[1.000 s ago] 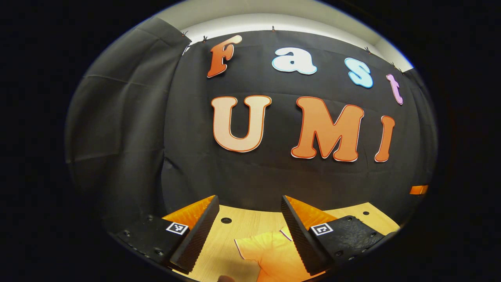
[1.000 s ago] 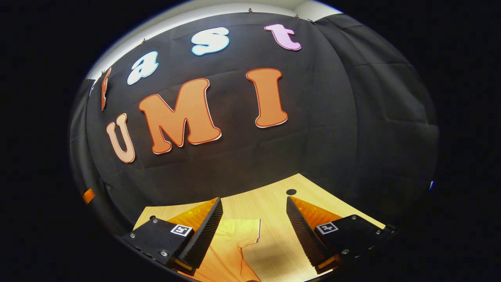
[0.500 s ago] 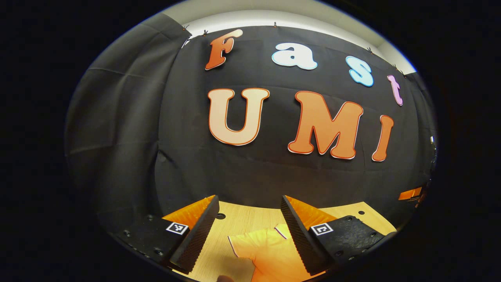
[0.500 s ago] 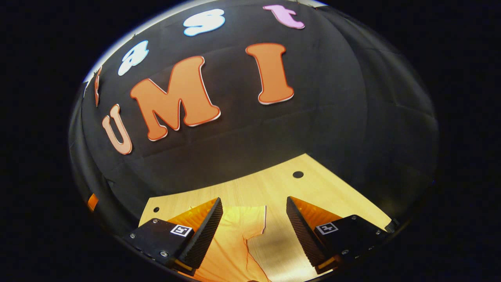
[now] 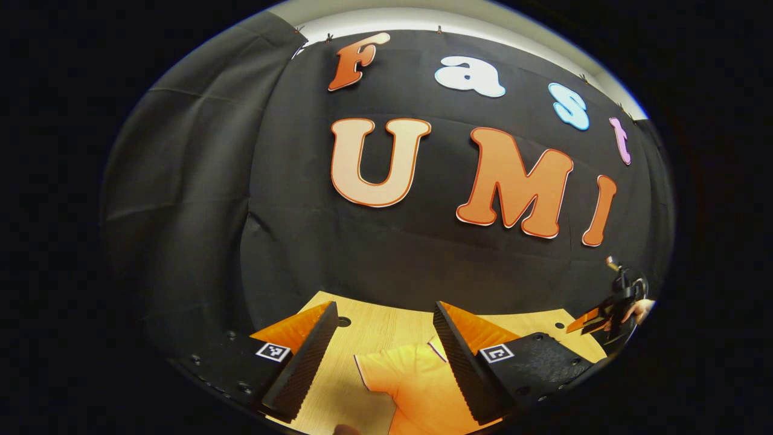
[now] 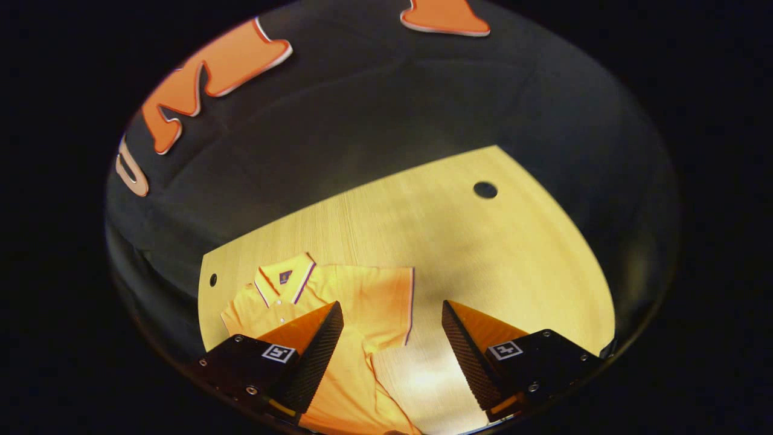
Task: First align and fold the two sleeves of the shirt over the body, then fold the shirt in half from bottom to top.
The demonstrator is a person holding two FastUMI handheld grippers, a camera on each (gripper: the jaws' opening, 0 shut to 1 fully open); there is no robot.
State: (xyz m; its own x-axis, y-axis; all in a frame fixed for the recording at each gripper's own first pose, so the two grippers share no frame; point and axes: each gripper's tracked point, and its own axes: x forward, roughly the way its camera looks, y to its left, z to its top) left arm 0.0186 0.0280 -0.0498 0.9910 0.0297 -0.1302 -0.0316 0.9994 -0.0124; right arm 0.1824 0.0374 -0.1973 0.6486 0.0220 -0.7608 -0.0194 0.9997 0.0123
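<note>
Orange shirt lying flat on wooden surface, collar toward 10 o'clock, sleeves unfolded; right gripper spread above one sleeve, touching nothing; left gripper spread above the other sleeve, empty.

The shirt lay flat on the desk, near the desk's left side in the right gripper view. Its collar pointed toward the booth wall at the back. One sleeve stuck out to the right, and bare desk lay beyond it. The right gripper hung above the shirt, with the sleeve's edge between its two spread fingers. A round hole sat in the desk far to the right, and another hole sat left of the collar. In the left gripper view, the left gripper hung over the other sleeve, fingers wide apart. The right gripper was far off to the right, above the desk's edge.
</note>
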